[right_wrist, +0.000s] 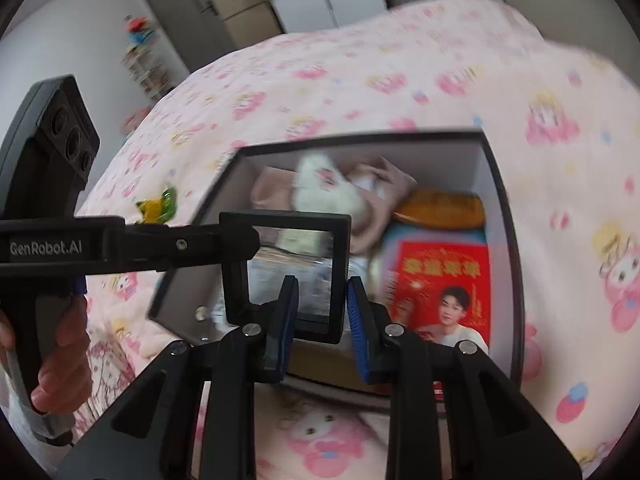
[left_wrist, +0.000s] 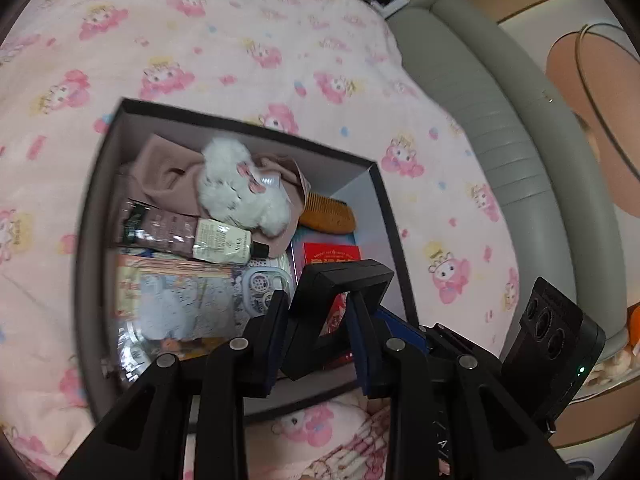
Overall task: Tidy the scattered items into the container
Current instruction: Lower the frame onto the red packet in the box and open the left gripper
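Bed (left_wrist: 240, 40): soft, pink print.
Box (left_wrist: 96, 216): rigid, on bed, part-filled.
Frame (right_wrist: 286, 276): black, clear pane, over box; judged light, stiff, fragile; take by rim.
Left hand-held gripper (left_wrist: 318, 312): clamped on frame.
Right hand-held gripper (right_wrist: 322, 300): parted, empty.
Wrapper (right_wrist: 158, 205): loose on bed.

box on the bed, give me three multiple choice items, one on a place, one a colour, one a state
1. Where is the wooden comb? A on the floor B inside the box C in the jaws
2. What colour is the plush toy? A white B green C black
3. The box is: A lidded B tipped over C open on top
Key: B, the comb lies against the box's inner wall; A, its fur is white with pink bows; C, the contents show from above.
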Demonstrator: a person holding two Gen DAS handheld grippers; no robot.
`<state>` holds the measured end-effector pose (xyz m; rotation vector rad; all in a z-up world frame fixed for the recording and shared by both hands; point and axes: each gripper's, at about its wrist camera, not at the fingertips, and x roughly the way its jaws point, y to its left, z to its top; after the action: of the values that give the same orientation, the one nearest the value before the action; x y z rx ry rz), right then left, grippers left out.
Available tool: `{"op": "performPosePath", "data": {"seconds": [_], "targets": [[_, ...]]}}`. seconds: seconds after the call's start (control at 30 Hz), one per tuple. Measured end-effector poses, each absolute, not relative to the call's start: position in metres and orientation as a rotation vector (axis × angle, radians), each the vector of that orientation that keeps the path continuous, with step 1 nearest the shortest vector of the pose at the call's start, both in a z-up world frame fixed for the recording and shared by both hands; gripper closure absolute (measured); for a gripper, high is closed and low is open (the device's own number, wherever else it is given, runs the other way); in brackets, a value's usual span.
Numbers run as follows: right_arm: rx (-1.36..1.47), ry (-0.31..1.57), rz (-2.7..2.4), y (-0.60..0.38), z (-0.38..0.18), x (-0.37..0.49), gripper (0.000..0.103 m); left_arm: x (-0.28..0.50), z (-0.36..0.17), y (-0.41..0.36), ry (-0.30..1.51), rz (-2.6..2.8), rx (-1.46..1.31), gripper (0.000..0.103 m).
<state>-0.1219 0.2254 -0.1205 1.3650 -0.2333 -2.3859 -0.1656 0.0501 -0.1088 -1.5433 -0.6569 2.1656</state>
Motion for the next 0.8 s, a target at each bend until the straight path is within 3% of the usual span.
{"op": "performPosePath", "data": {"seconds": [0.23,0.47,0.67,0.8], "targets": [[1.342,-0.374,-2.453,0.249,-0.128,-0.134,0.077,-0.175,-0.155,0.057,-0.848,2.068,-1.625,0.078],[1.509,-0.375,-2.407,0.246,-0.148,-0.142,0.075,-0.177,-0.171,0.074,-0.726,2.070,-1.743,0.077],[1.451,-0.470,-2.465,0.262,-0.141,-0.135,0.075,-0.169,-0.160,0.053,-0.877,2.099,-1.633,0.077],[1.354,-0.516,-2.500,0.267,-0.127,-0.130,0.075,-0.164,-0.155,0.042,-0.851,2.160,-1.654,0.077]]}}
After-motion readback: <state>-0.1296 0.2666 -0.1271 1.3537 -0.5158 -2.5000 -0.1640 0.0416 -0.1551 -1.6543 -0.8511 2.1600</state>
